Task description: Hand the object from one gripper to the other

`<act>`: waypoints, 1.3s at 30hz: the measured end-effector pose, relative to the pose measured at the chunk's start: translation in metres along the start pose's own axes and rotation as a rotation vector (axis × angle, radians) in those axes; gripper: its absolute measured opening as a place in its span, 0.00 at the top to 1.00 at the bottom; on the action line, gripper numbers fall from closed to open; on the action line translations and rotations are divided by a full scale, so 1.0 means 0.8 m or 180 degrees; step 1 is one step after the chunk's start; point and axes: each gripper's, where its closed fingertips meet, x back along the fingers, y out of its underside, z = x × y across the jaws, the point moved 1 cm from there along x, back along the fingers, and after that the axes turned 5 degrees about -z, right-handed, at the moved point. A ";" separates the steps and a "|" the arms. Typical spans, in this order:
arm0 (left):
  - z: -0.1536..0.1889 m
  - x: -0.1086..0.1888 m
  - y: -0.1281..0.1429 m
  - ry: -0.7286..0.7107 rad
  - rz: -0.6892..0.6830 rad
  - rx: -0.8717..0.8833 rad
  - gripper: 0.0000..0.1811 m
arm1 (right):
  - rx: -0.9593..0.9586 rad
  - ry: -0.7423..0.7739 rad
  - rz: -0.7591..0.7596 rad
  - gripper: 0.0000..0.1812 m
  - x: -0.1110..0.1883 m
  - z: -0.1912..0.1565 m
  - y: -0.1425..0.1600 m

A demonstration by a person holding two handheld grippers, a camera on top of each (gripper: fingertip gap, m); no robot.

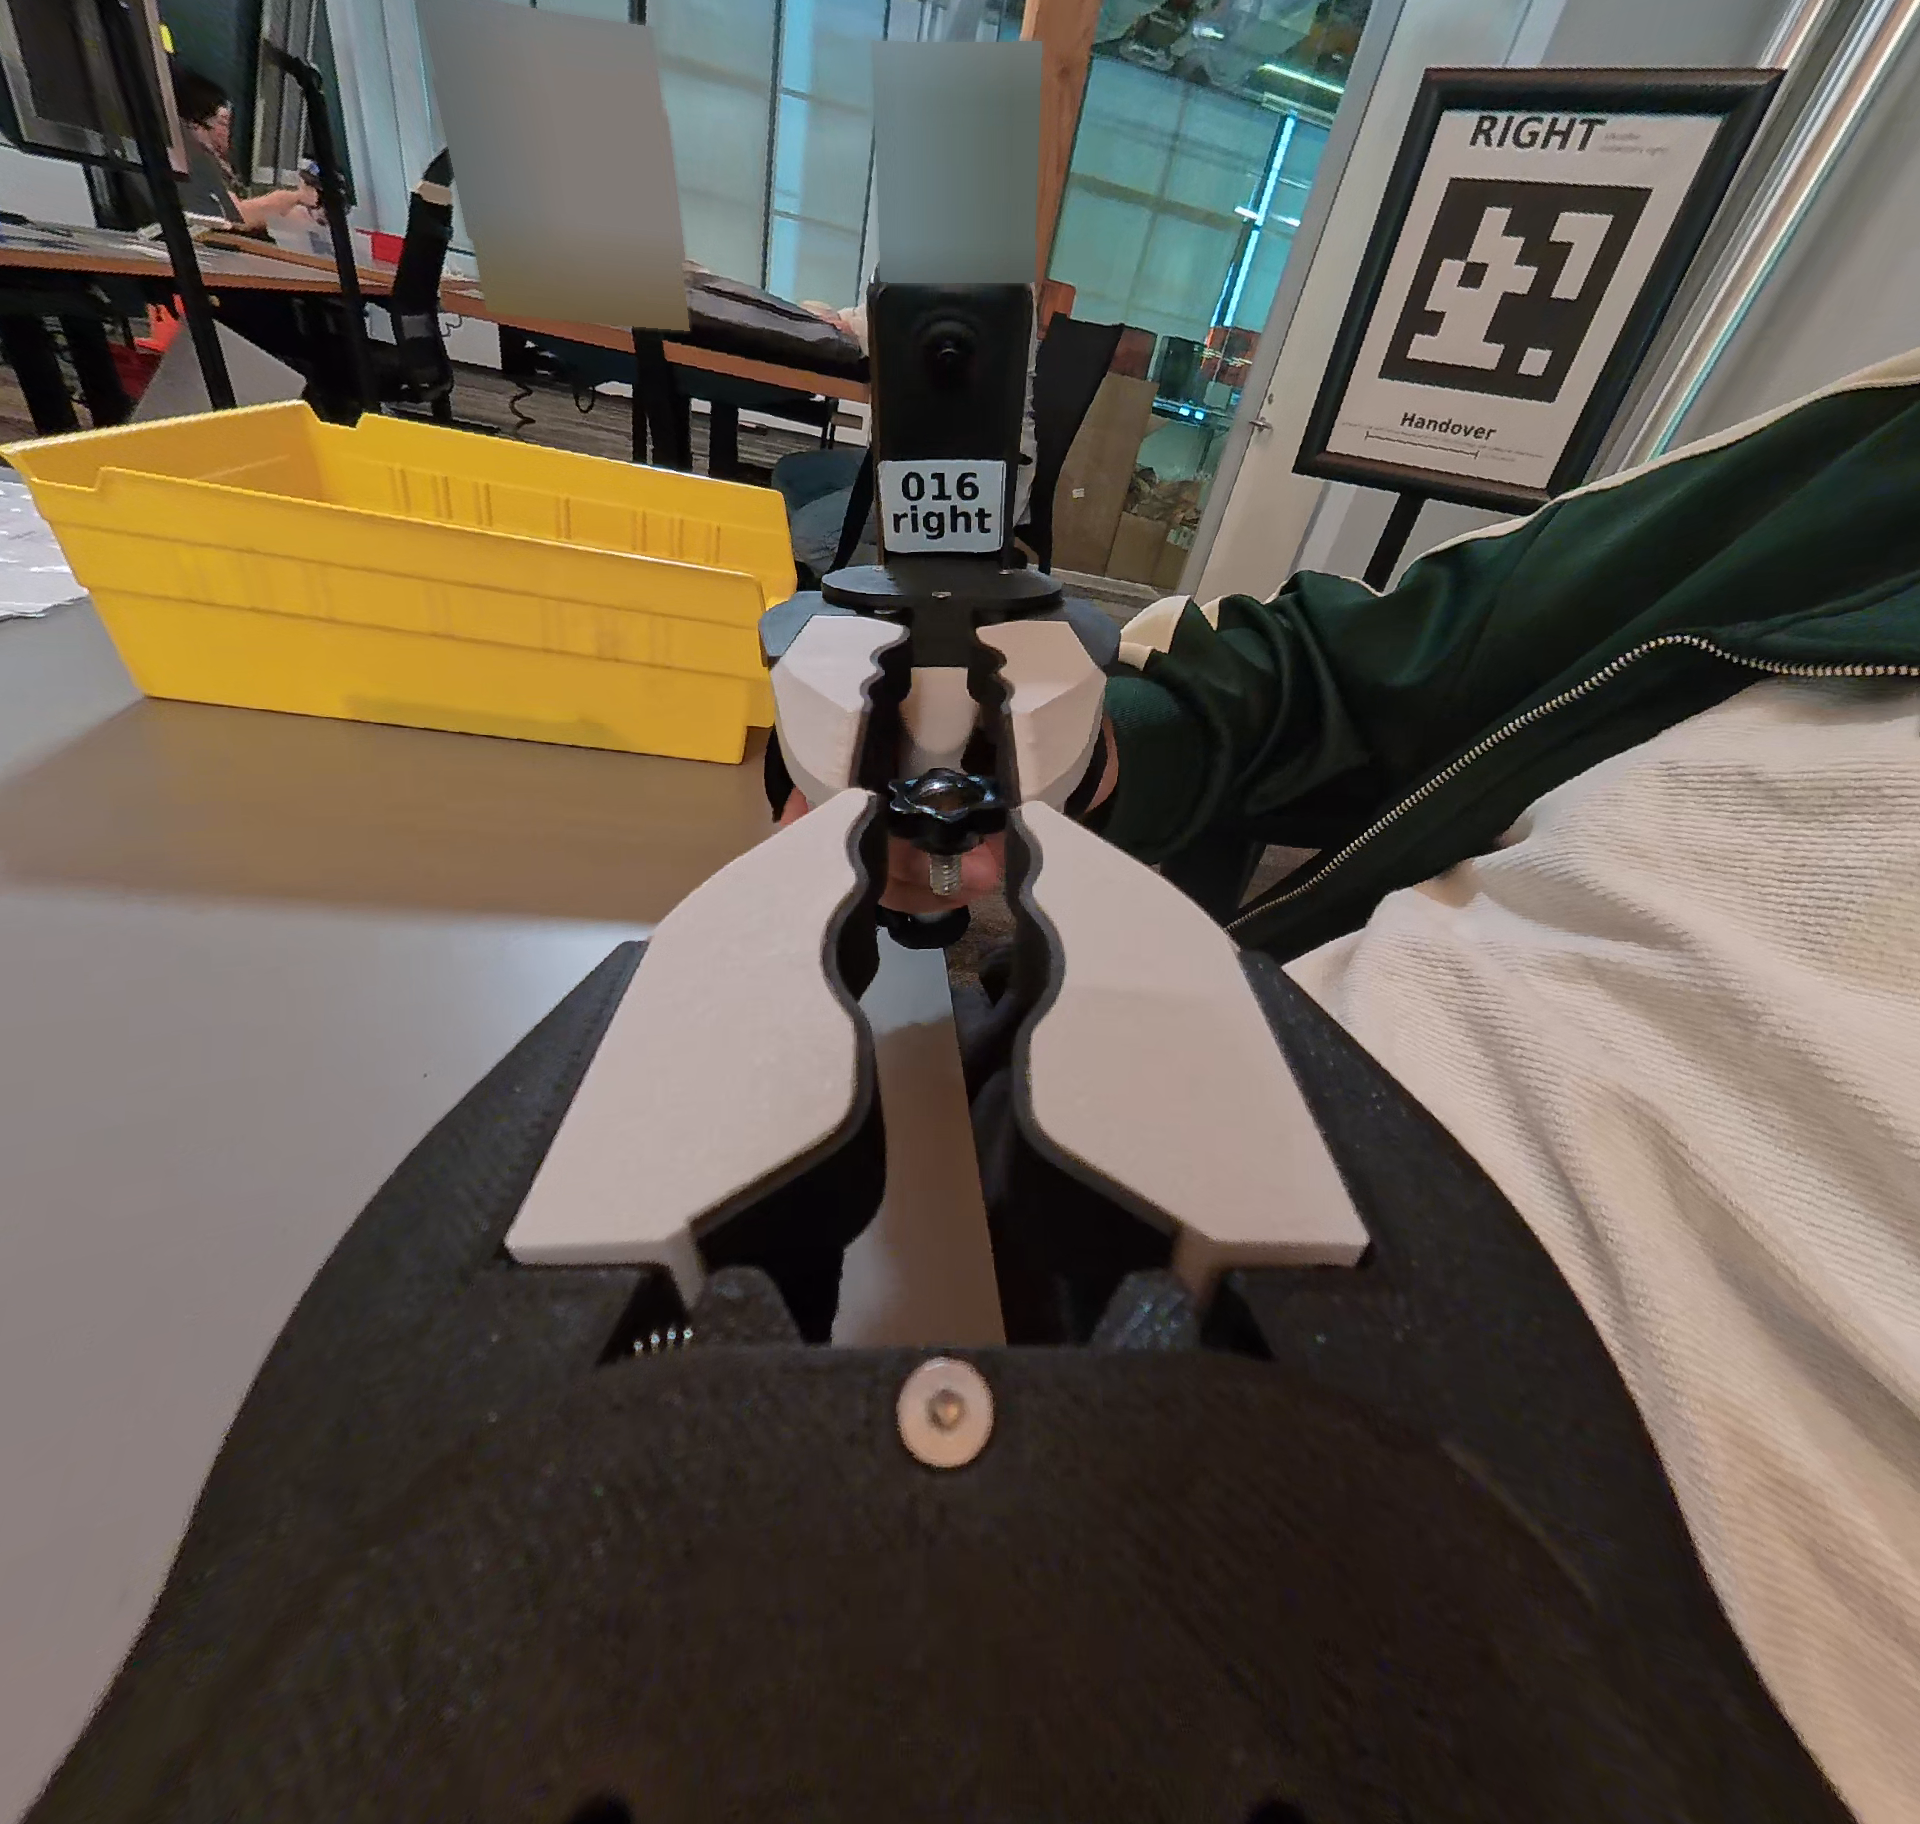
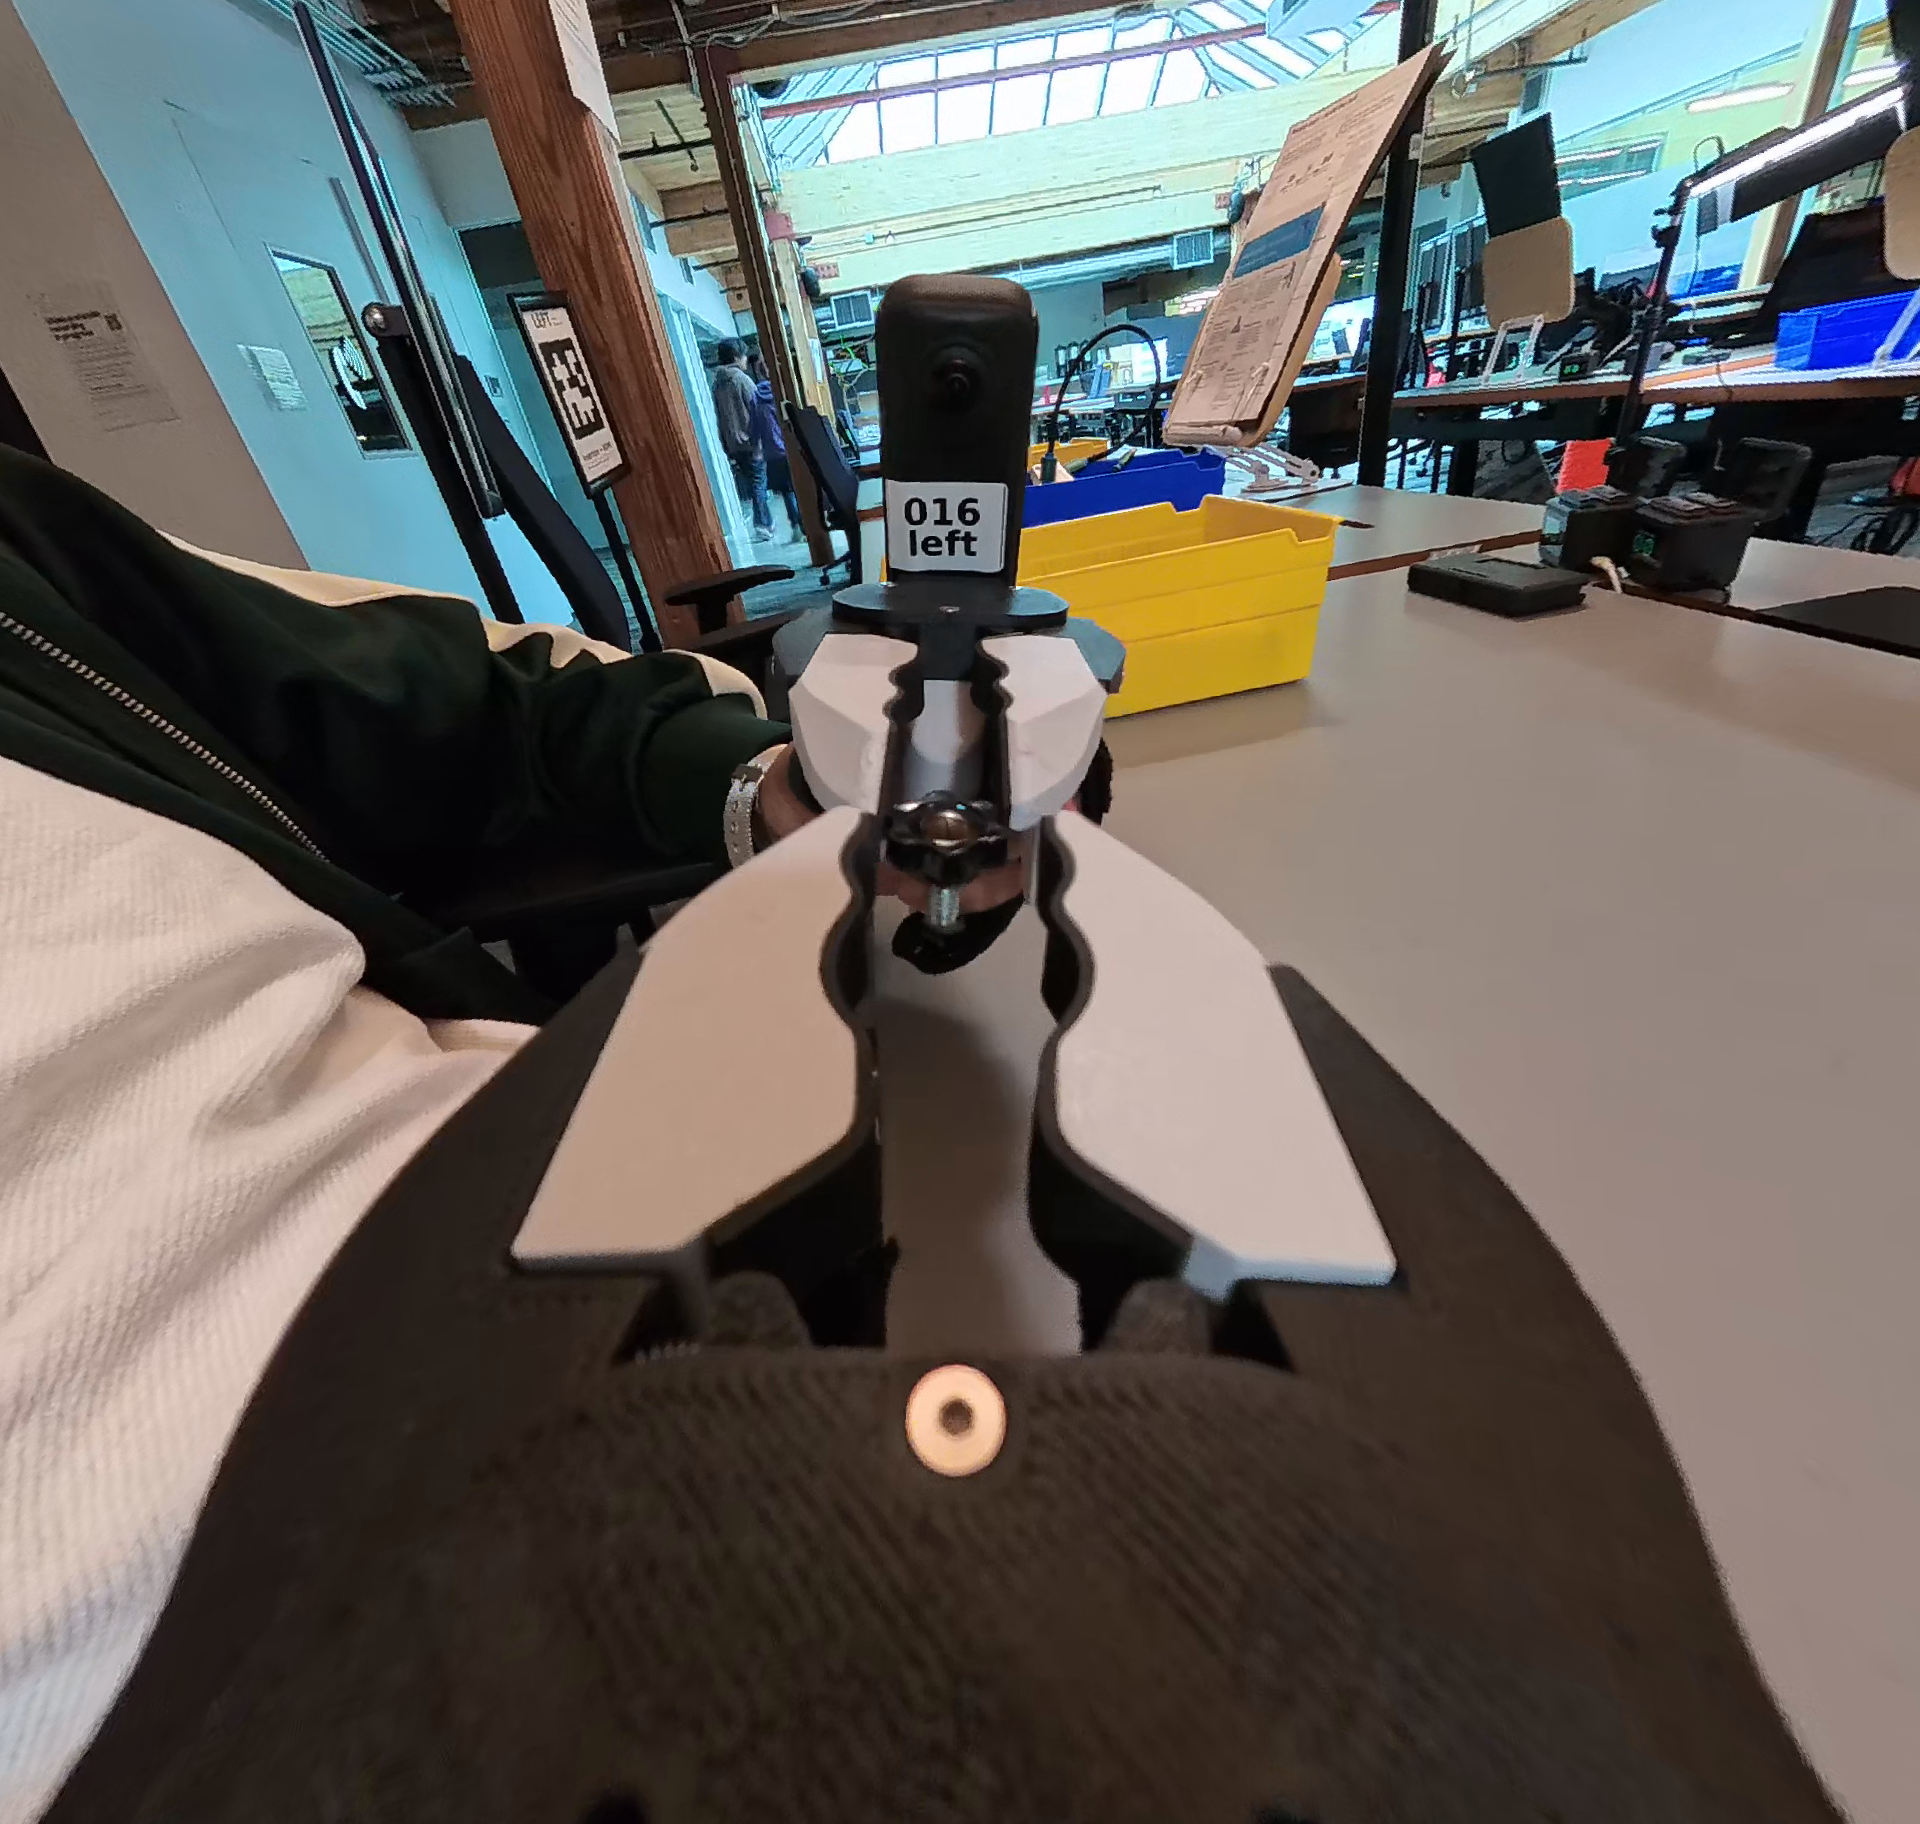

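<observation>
Two grippers meet nose to nose above the edge of the flat grey table (image 1: 260, 1047). At dead centre of both views sits the small black star-shaped knob with a silver threaded bolt (image 1: 940, 800), bolt pointing downward, held in the air between the two sets of fingertips.

The left gripper (image 1: 943, 818), white-shelled fingers with wavy black inner pads, rises from the bottom of its own view. Its jaws are drawn in to a narrow gap and its tips sit right at either side of the knob. The right gripper (image 2: 951, 834) looks the same from its side, jaws nearly together, tips flanking the knob, with a thin sliver of space showing on the right-hand tip. Both hug it closely, and I cannot tell which one bears the grip.

Each gripper carries an upright black camera with a white label (image 1: 951, 361), seen head-on just above centre. A dark green zip jacket sleeve (image 1: 1455, 683) runs in from the right of the left wrist view.

The long yellow plastic bin (image 1: 416, 579) rests on the table at middle left, well apart from the knob. A black-framed sign with a black-and-white square marker (image 1: 1517, 288) stands at upper right. In the right wrist view, a blue plastic bin (image 2: 1122, 486) sits just behind the yellow one.
</observation>
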 end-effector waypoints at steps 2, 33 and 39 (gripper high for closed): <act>0.000 0.001 0.000 -0.0010 0.0006 -0.0007 0.89 | -0.0024 0.0002 0.0034 0.81 0.001 0.001 -0.002; 0.003 0.004 -0.010 -0.0051 0.0116 -0.0095 0.89 | 0.0067 -0.0038 -0.0081 0.97 -0.007 -0.006 0.009; 0.003 0.004 -0.011 -0.0068 0.0136 -0.0115 0.88 | 0.0100 -0.0027 -0.0045 0.97 -0.006 -0.006 0.007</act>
